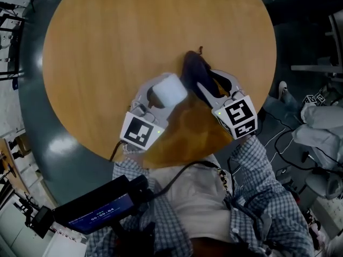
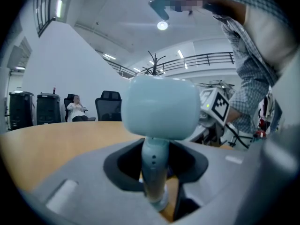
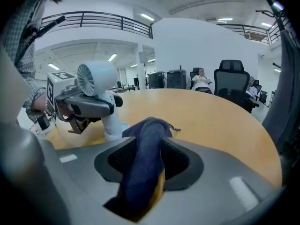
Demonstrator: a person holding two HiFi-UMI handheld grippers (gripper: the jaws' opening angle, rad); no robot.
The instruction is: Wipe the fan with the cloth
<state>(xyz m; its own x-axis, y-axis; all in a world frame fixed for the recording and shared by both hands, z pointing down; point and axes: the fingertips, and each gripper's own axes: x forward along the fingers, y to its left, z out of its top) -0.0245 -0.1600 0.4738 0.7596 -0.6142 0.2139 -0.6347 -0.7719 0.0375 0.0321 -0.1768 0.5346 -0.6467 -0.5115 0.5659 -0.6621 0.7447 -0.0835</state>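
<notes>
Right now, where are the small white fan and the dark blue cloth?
Small white fan (image 3: 98, 78): right gripper view, on its round head.
Dark blue cloth (image 3: 143, 158): right gripper view, on its middle fold.

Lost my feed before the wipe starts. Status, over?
Left tool shut on fan, at its stem; fan upright on table. Right tool open around cloth, not clamped. Nothing between cloth and fan.

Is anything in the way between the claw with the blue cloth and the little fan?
Nothing visible: only bare table lies between the cloth in the right claw and the fan. The left claw sits round the fan's stem, covering that part.
</notes>
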